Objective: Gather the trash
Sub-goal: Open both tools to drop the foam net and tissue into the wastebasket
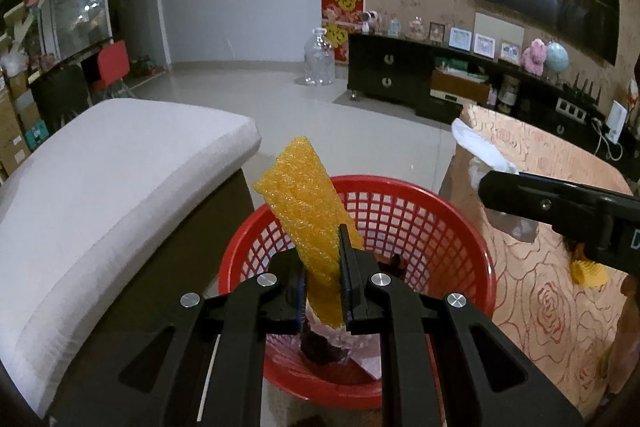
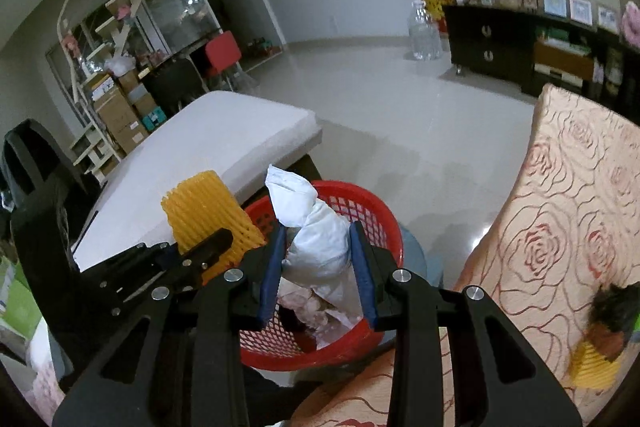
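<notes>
A red mesh basket stands on the floor with crumpled paper and dark scraps in its bottom. My left gripper is shut on a yellow foam net sleeve, which sticks up over the basket's near rim. My right gripper is shut on a crumpled white tissue wad held above the basket's near side. In the left wrist view the right gripper's body comes in from the right.
A white cushioned bench stands left of the basket. A table with a rose-patterned cloth is at the right, with another yellow net and a dark scrap on it. Pale tiled floor lies beyond.
</notes>
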